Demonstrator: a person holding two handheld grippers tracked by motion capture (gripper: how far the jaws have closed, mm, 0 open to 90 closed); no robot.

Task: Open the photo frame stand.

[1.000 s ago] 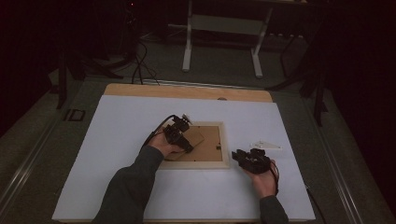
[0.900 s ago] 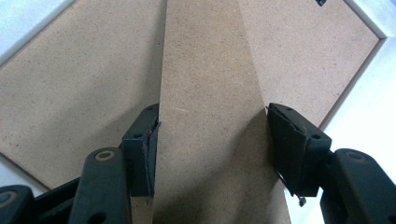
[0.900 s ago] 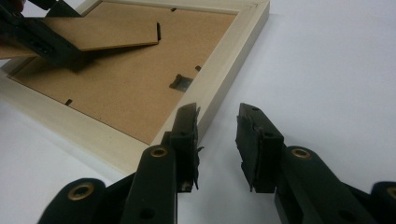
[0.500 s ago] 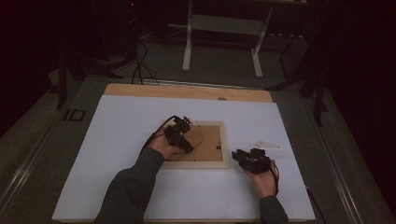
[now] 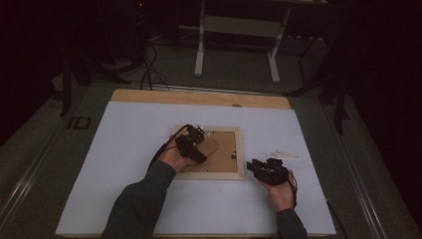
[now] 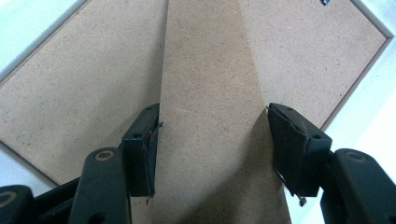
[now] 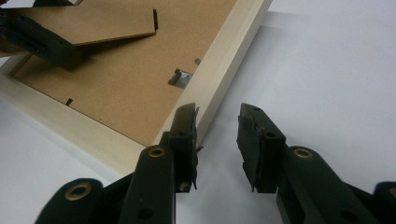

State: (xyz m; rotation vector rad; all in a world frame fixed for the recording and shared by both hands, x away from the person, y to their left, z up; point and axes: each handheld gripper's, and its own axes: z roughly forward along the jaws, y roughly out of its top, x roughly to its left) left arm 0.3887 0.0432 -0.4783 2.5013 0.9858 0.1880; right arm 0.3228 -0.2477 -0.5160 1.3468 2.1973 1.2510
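We see a counter (image 5: 124, 199) covered by a white sheet, with a bare wooden strip along its far edge, standing in a dark room with cables on the floor. A pale wooden picture frame (image 5: 240, 149) lies face down mid-counter, its fibreboard backing (image 7: 126, 93) showing. Our left hand-held gripper (image 6: 212, 140) pinches the backing's tapered easel stand (image 6: 210, 70). Our right hand-held gripper (image 7: 217, 135) rests spread beside the frame's corner.

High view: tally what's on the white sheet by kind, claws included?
Picture frames, lying back side up: 1
Fold-out stand flaps on the frame's back: 1
Small white pieces right of the frame: 1
Claws: 2, left claw and right claw
Total: 5
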